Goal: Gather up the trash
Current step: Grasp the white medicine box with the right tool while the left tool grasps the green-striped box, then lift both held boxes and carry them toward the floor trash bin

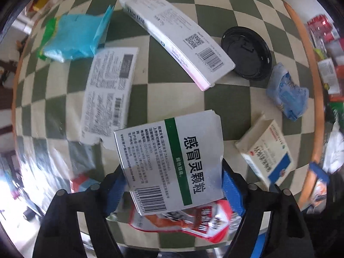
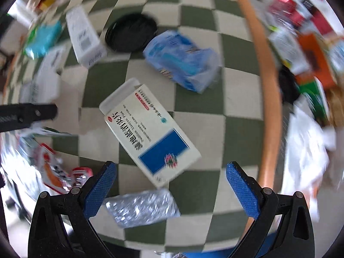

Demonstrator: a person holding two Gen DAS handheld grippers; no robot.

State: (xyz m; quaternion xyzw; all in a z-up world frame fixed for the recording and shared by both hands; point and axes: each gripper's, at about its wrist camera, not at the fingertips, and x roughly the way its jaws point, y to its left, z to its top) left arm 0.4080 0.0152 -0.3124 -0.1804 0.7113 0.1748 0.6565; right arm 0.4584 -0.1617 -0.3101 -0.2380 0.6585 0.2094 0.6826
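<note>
My left gripper [image 1: 174,185] is shut on a white medicine box with a green stripe [image 1: 172,161], held above the checkered tablecloth [image 1: 150,68]. A red snack wrapper [image 1: 193,221] lies under it. My right gripper [image 2: 171,180] is open and empty, just above a white and blue medicine box [image 2: 150,129], which also shows in the left wrist view [image 1: 268,152]. A silver blister pack [image 2: 142,206] lies between the right fingers [image 2: 101,189]. The left gripper's arm [image 2: 25,116] shows at the left edge of the right wrist view.
On the cloth lie a long white box [image 1: 178,45], a black lid [image 1: 247,52], a crumpled blue bag [image 1: 286,90], a turquoise packet [image 1: 75,38] and a flat printed carton [image 1: 109,92]. The table's orange rim [image 2: 268,99] runs on the right, with a heap of trash [image 2: 305,49] beyond.
</note>
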